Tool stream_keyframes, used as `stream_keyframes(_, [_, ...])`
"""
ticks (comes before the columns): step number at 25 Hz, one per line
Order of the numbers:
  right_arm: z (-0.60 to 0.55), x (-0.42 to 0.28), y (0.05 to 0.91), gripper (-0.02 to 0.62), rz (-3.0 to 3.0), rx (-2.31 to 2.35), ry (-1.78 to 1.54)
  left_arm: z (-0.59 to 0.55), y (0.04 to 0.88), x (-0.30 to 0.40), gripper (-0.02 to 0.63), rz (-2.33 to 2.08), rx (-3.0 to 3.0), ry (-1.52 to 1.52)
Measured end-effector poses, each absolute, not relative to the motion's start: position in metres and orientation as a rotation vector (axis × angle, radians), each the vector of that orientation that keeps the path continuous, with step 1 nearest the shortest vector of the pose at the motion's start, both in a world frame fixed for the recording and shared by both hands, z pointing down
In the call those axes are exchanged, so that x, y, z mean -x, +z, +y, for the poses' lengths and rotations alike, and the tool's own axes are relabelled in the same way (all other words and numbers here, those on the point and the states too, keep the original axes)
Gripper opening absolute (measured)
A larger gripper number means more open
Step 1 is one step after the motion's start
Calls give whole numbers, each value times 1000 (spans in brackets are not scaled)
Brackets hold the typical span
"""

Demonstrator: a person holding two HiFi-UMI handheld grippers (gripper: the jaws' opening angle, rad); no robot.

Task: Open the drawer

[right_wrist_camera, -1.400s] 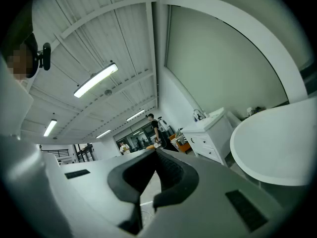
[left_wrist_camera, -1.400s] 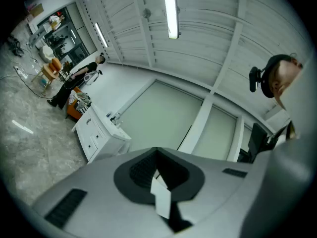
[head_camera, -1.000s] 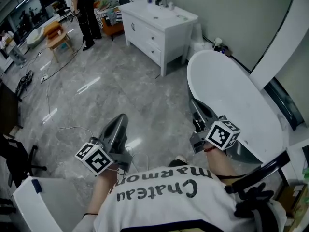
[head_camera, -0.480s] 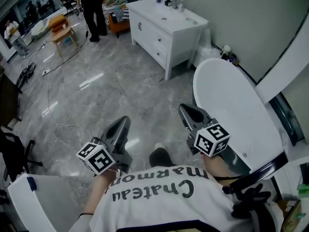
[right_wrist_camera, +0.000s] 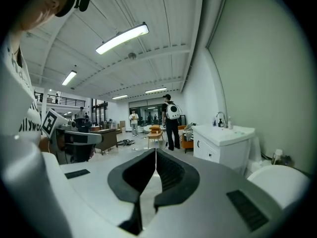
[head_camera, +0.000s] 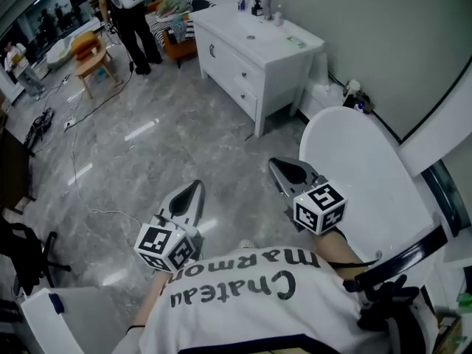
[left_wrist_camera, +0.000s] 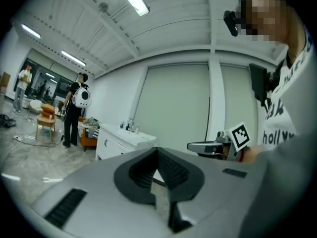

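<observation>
Well, left claw (head_camera: 193, 192) and right claw (head_camera: 282, 169) are both closed, empty; drawer (head_camera: 245, 74) looks light, rigid; I'd grip it front centre.

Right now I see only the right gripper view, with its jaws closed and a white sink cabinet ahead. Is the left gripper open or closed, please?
Observer: Closed too. In the left gripper view the left gripper has its jaws together, nothing between them.
Operator: Does anything lie on the floor at the left?
Observer: Yes. The head view shows a thin cable on the grey floor, left of the left gripper.
Operator: And the bathtub?
Observer: In the head view the bathtub runs along the right side of the right gripper and on behind it.
</observation>
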State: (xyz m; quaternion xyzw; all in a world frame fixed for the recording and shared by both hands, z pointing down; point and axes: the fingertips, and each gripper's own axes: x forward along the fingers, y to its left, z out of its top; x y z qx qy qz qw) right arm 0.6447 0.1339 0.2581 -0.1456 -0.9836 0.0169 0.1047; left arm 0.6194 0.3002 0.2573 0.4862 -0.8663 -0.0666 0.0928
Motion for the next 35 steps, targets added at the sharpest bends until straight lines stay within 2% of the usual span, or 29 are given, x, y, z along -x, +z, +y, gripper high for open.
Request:
stream_keyframes(11, [86,-557,261,12,-2903,613,47,256,260,-525,-8,-2566,-1320,-382])
stream_keyframes(18, [72,-540,296,12,-2781,529,-6,248,279,-505,-8,-2470,-1262,-520])
stream_keyframes(35, [59,-511,348,12,-2630,473,-31,217,303,-480,-8,-2362,-1337,-484])
